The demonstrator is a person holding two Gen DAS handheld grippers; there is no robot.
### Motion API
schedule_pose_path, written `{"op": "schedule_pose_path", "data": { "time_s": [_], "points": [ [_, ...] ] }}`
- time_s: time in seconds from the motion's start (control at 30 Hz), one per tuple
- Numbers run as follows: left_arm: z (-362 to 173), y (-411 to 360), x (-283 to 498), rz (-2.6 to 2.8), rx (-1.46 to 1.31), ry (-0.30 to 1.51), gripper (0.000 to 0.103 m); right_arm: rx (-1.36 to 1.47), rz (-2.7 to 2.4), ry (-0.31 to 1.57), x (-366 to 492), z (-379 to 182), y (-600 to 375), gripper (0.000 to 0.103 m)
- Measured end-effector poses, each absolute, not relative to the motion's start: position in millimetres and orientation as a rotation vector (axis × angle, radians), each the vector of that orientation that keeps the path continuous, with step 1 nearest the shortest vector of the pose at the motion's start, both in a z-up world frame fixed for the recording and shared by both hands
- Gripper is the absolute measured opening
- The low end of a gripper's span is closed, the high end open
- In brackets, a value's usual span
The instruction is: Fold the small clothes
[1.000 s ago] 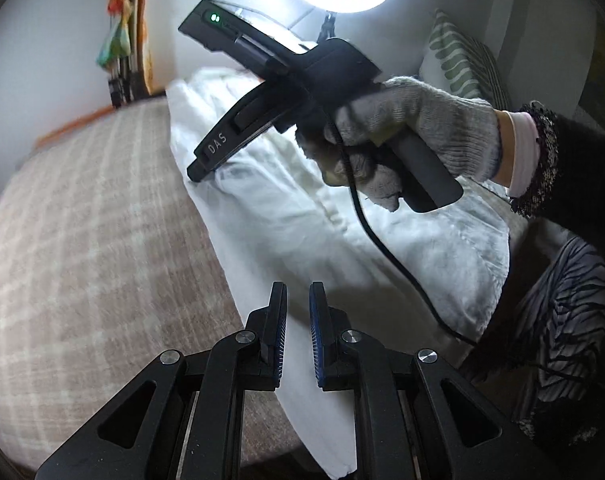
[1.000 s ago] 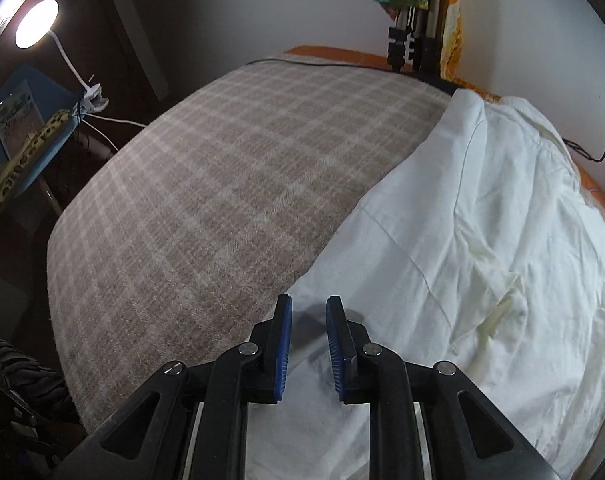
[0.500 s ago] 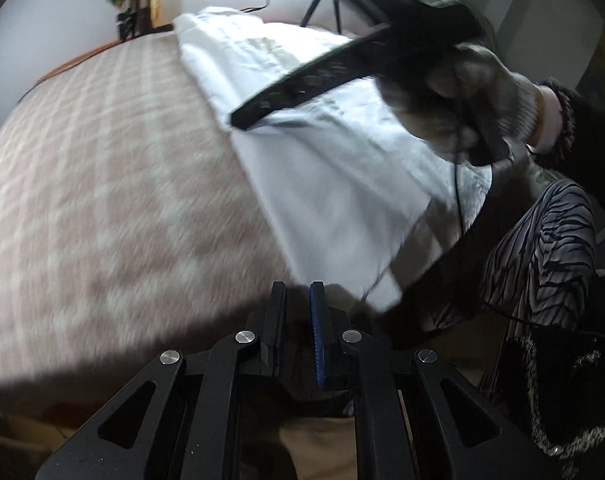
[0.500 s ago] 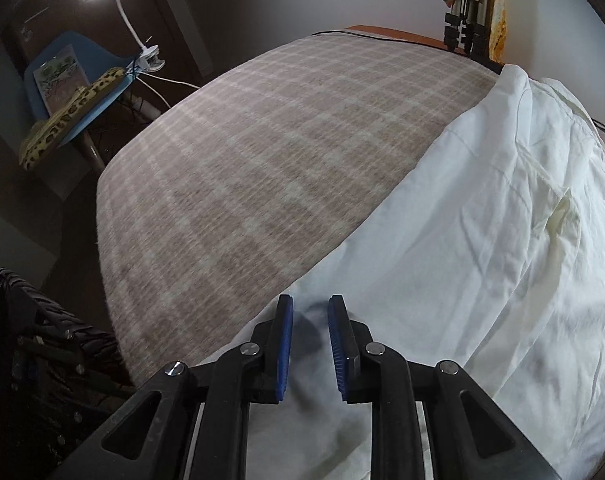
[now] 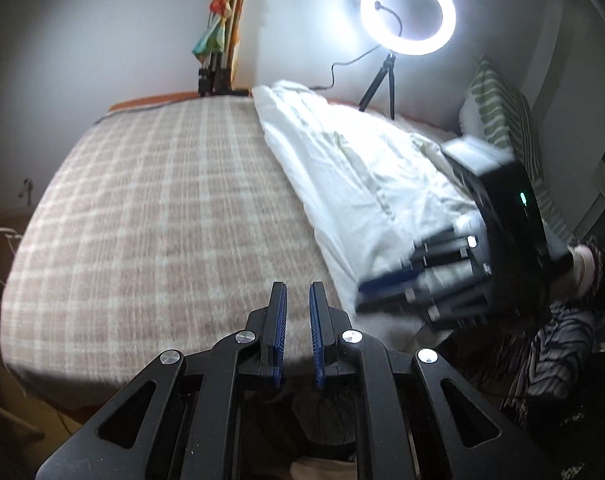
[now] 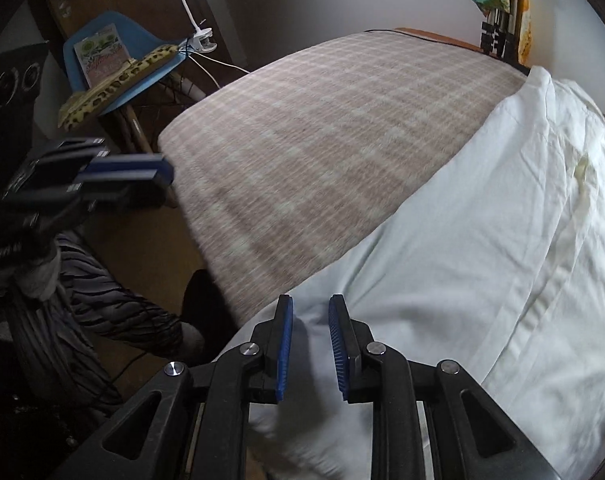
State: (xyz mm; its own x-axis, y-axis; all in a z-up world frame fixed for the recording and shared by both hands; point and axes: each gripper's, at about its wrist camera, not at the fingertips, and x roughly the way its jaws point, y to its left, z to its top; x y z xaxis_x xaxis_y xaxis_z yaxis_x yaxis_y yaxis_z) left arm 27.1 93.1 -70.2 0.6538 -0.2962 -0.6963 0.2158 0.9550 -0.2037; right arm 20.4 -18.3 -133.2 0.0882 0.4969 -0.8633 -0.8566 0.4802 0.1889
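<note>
Our white garment [image 6: 482,240] lies along the bed [image 5: 162,220] from 12 to 4 o'clock. Our right gripper [image 6: 310,344], slightly parted and empty, hovers over its near hem and may pinch several layers; left gripper [image 5: 298,332], nearly clenched and empty, hangs off-cloth.

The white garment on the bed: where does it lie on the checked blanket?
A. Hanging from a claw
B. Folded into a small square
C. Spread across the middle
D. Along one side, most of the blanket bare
D: the white garment lies along one side of the checked blanket, which is mostly bare.
</note>
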Motion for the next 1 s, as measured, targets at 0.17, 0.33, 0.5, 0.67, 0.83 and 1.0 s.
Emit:
{"op": "schedule_pose_path", "data": {
  "time_s": [0.17,0.33,0.5,0.67,0.83,1.0],
  "points": [
    [-58.4,84.8,30.3,-0.301,-0.078,0.757,0.010,-0.324,1.115,1.124,11.8,-122.5,-37.8,0.021],
    [-53.5,62.6,35.7,-0.338,-0.065,0.731,0.010,-0.244,1.038,1.028,15.6,-92.2,-79.9,0.036],
    [-49.3,23.0,47.0,-0.410,-0.046,0.705,0.014,-0.133,0.905,0.962,35.6,-65.6,-144.9,0.037],
    [-46.0,-29.6,62.5,-0.505,-0.021,0.680,0.020,-0.053,0.727,0.910,54.9,-43.5,-222.1,0.040],
    [-45.1,-77.5,76.7,-0.598,0.018,0.665,0.034,0.034,0.523,0.879,70.1,-29.3,-307.1,0.047],
    [-48.9,-121.9,94.4,-0.673,0.069,0.691,0.034,0.106,0.296,0.896,77.2,-35.3,-396.1,0.047]
  ]
}}
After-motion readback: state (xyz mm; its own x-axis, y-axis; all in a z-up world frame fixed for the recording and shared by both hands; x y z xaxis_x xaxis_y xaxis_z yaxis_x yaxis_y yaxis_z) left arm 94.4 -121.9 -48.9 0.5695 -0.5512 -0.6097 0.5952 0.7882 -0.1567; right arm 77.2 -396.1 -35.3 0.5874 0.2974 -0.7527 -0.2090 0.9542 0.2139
